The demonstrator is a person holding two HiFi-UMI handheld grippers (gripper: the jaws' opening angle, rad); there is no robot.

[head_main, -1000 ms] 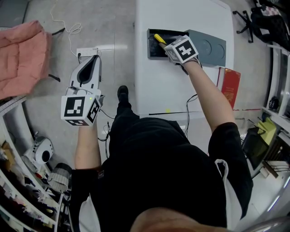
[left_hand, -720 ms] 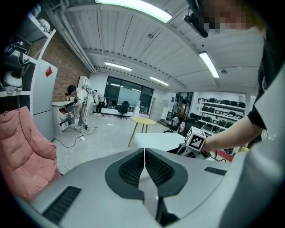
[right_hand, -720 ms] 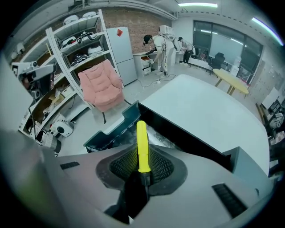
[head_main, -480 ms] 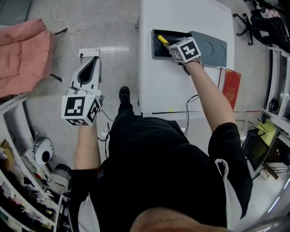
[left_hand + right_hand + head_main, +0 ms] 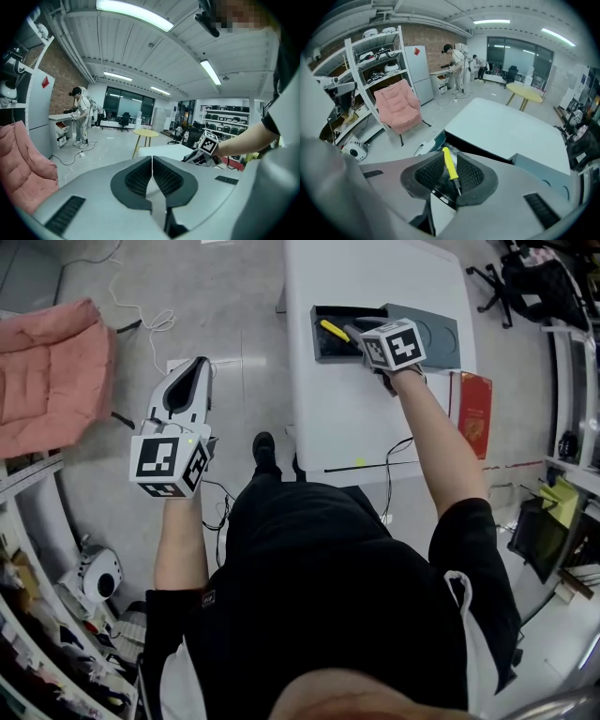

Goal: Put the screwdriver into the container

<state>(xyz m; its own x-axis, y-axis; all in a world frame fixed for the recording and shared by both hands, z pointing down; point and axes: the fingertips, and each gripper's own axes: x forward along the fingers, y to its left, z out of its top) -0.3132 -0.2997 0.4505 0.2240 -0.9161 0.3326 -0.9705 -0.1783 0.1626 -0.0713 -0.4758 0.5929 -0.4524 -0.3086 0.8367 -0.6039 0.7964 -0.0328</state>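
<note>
two tongs are in play. the right tongs stand with their jaws apart, gripping nothing; in the right gripper view the screwdriver shows in the gap between the ribbed pads without touching either one. its yellow handle points away from the camera and its dark shaft points back toward it. in the head view the right tongs hover over the open container in the upper middle of the frame, and the screwdriver lies slantwise inside the black interior, just left of the tips. the container's grey lid lies open to its right, on the white table.

the left tongs are clenched, pads pressed together with nothing between them. in the head view the left tongs are held over the grey floor at centre left, well apart from the table. a pink cushioned chair fills the upper left, and a red folder rests on the floor beside the table's right edge.
</note>
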